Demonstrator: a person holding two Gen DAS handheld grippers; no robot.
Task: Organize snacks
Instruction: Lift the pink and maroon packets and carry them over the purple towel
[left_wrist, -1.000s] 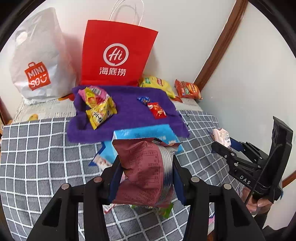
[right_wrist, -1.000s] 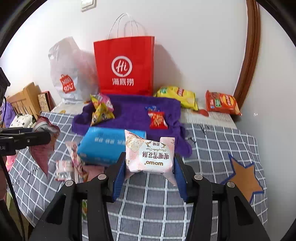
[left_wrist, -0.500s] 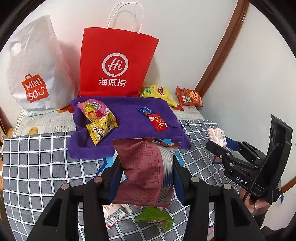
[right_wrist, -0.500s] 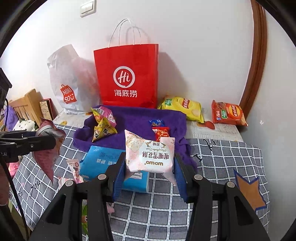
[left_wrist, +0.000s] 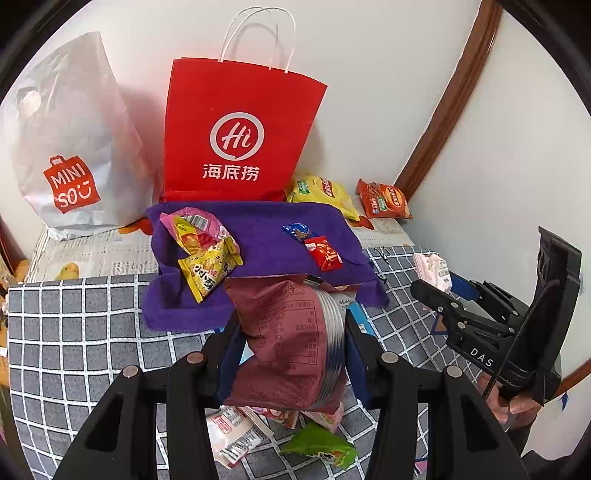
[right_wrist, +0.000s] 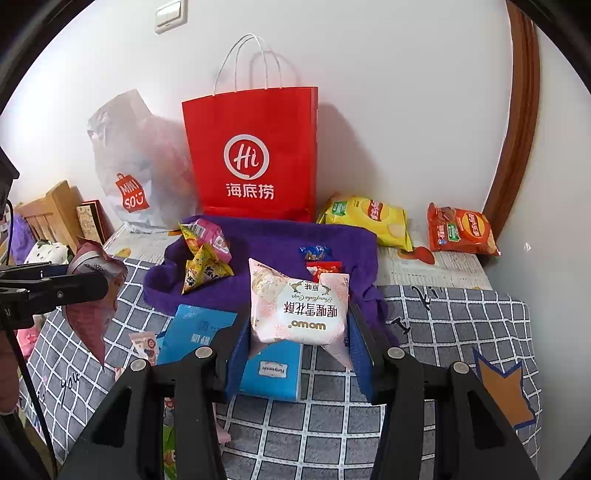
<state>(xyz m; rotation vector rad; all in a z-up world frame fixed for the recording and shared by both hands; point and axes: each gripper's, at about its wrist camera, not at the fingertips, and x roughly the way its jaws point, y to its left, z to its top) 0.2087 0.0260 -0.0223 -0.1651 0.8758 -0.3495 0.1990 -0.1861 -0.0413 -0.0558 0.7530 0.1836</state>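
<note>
The left gripper (left_wrist: 291, 339) clamps a maroon bag (left_wrist: 288, 343) and the right gripper (right_wrist: 299, 332) a pink packet (right_wrist: 299, 310) above the checked cloth (right_wrist: 443, 325).

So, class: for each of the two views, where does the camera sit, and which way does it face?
Left wrist: on the left gripper, facing the red paper bag; shows its maroon packet, the right gripper.
Right wrist: on the right gripper, facing the same way; shows its pink packet, the left gripper.
Shared: purple cloth, both bags.
</note>
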